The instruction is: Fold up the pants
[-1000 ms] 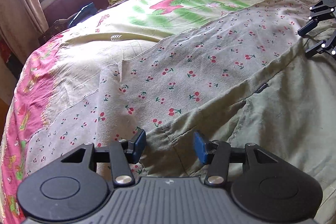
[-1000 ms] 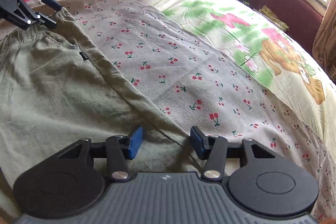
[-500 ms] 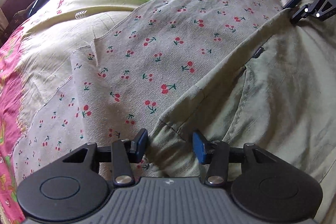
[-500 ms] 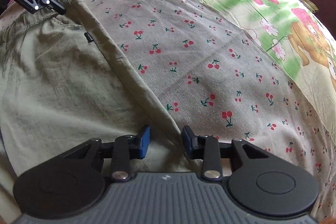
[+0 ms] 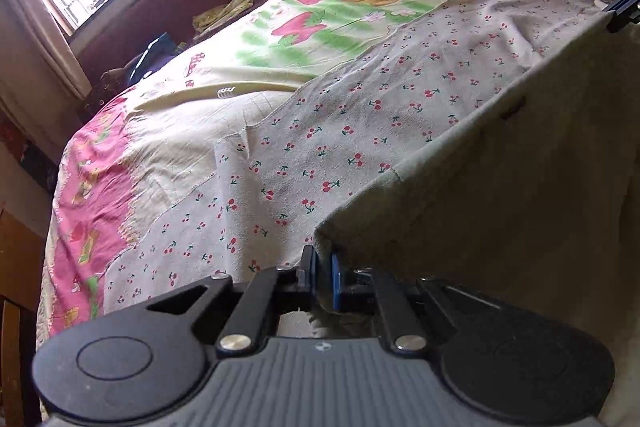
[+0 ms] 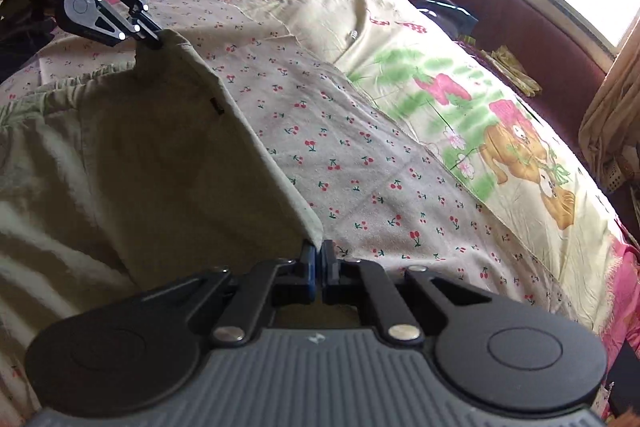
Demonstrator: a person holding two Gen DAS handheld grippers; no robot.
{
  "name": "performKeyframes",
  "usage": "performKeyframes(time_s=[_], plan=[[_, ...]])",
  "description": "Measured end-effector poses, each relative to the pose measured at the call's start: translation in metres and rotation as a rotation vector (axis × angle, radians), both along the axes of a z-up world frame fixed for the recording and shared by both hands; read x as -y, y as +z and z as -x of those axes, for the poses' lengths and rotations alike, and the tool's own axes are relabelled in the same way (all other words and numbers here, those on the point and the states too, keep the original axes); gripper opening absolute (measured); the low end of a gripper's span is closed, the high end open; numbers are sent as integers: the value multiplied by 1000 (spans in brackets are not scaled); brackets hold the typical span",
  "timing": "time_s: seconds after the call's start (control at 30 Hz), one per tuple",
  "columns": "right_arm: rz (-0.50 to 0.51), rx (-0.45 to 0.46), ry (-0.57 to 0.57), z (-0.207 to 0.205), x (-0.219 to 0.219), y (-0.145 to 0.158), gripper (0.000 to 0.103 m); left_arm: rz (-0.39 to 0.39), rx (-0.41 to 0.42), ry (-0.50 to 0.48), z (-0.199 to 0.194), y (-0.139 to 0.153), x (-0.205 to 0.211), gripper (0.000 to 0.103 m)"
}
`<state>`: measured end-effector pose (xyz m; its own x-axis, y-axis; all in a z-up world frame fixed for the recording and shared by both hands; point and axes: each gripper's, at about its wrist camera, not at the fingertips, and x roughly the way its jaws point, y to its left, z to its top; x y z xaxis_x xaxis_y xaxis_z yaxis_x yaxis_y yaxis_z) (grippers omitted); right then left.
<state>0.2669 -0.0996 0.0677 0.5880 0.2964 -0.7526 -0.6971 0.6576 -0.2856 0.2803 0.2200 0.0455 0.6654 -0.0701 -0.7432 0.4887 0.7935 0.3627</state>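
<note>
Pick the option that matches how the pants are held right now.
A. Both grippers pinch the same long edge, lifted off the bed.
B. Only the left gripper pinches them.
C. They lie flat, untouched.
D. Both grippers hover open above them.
A: the left gripper and the right gripper are each shut on the pants, whose edge runs taut between them above the bedsheet.

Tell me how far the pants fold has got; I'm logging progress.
Done: both claws are shut on one long edge of the olive pants, left claw and right claw at opposite ends. In hand: that edge is raised off the bedsheet. Left: laying it over; no fold shows.
</note>
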Motion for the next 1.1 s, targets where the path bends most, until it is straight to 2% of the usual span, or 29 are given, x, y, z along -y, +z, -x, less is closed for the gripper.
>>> performKeyframes(time_s=[0.07,0.13,0.23,0.33,0.47,0.53,0.67,0.9,1.0,1.1], plan=[[-16,38,13,56,1,20,3,16,57,3,56,15,-5,23],[-40,56,18,110,-2,27,3,53,59,30,107,19,-10,23],[-91,-19,5,169,-11,8,3,39,44,66,166,7,-19,23],[-82,-67,-5,207,-24,-26,3,81,20,122,198,-11,-32,23],[-57,-133,-55,226,-38,-73,3,74,3,153,220,-40,-37,23],[-24,-115,-54,237,-46,-81,3,69,23,149,232,-46,-36,23],[1,-104,-68,236,-43,-77,3,85,64,138,240,-49,-39,23],[45,-86,-70,238,-63,-81,4,29,145,195,250,-61,-58,23],[63,-106,-82,235,-70,-90,8,21,159,178,254,-62,-60,23],[85,-78,-90,238,-75,-89,9,-49,197,112,268,-63,-51,25]])
